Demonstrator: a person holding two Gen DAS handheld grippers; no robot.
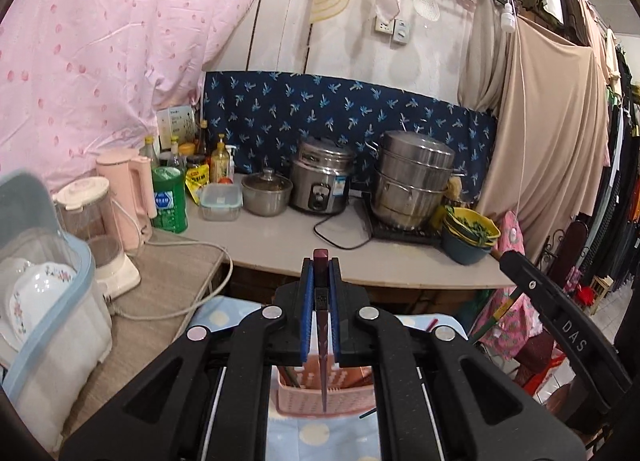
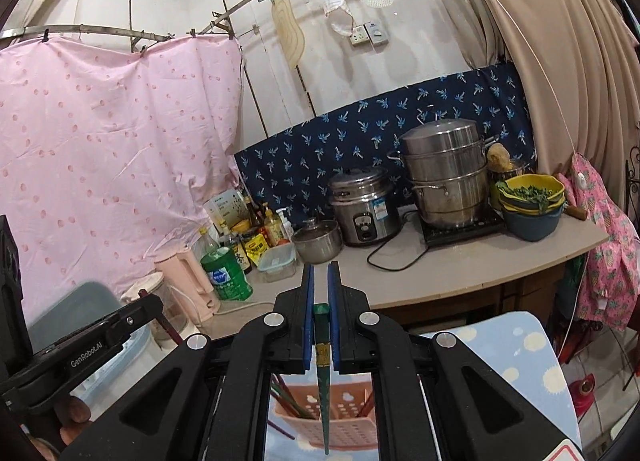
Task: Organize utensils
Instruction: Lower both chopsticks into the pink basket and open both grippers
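Two thin, stiff, light chopsticks, one dark red (image 1: 321, 293) clamped in the left tool (image 1: 321, 261), one green (image 2: 321, 345) in the right tool (image 2: 321, 273), both gripped near the thick end, slippery tips dangling over the pink basket (image 2: 344, 421).

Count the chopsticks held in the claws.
2. A dark red chopstick is clamped in the left claw; a green chopstick is clamped in the right claw. Both hang above the pink basket, which holds more, partly hidden.
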